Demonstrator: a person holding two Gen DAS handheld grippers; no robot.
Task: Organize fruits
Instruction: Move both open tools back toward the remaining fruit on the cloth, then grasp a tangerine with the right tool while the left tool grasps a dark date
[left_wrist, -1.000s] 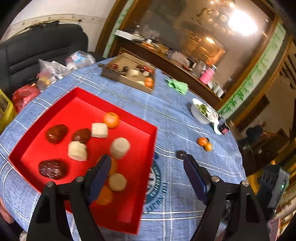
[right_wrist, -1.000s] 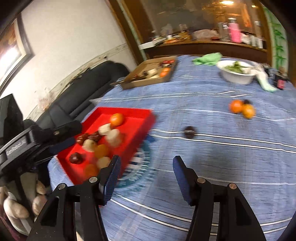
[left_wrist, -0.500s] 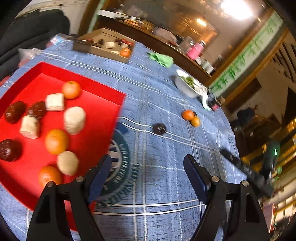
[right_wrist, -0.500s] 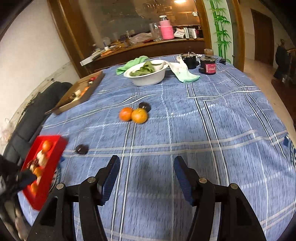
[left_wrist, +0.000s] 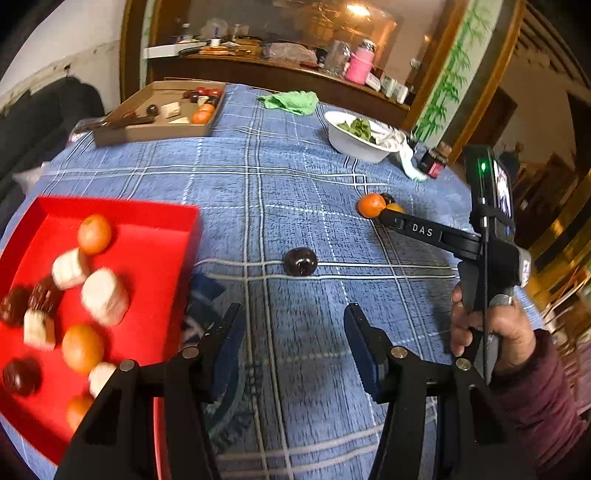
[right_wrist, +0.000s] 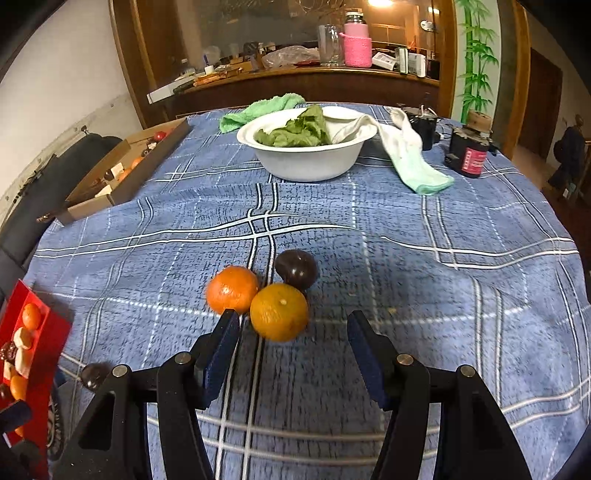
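Here, left hand-held gripper (left_wrist: 293, 332) just narrowing, empty, right hand-held gripper (right_wrist: 293, 334) open beside yellow-orange fruit (right_wrist: 279, 311).

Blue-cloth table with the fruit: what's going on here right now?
A person holding a gripper in each hand is sorting fruit into the red tray, which already holds several pieces. The right gripper is open, closing in on two oranges and a dark fruit on the tablecloth. The left gripper holds nothing; its jaws have just been closing, and it points at a lone dark fruit.
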